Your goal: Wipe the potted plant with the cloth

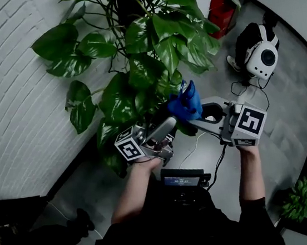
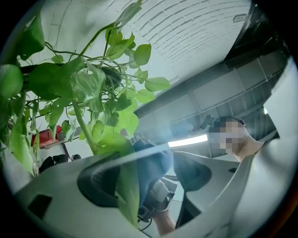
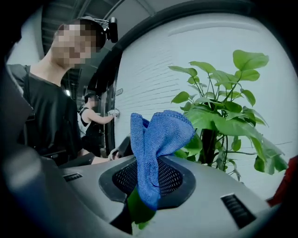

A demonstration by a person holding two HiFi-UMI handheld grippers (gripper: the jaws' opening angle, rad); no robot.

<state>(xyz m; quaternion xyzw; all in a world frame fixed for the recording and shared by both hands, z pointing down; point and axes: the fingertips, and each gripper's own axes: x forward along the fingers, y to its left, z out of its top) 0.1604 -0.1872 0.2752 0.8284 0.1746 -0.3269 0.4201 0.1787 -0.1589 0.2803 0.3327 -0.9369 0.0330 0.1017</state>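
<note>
Two grippers meet at the middle of the head view, under the potted plant (image 1: 148,41), whose broad green leaves spread from 12 o'clock down to the centre and out toward 9 o'clock. The blue cloth (image 1: 186,102) sits just off centre toward 1 o'clock, bunched up against the lowest leaves. The right gripper (image 1: 197,120) comes in from 4 o'clock and its jaws are pressed together on the cloth. In the right gripper view the folded cloth stands up out of the pinch, and a green leaf tip (image 3: 139,209) shows beneath it at 6 o'clock, between the same jaws. The left gripper (image 1: 169,134) lies at 7 o'clock from the cloth and angles upward. Its jaws are spread wide, and a single leaf (image 2: 122,172) hangs between them. The pads do not press on it. Through that gap the cloth appears right behind the leaf, though whether this leaf is the one under the cloth cannot be told. A white brick wall (image 1: 8,82) fills the side from 8 to 11 o'clock, a red box (image 1: 221,8) stands at 1 o'clock, and a small green plant (image 1: 298,201) sits on the floor at 4 o'clock
</note>
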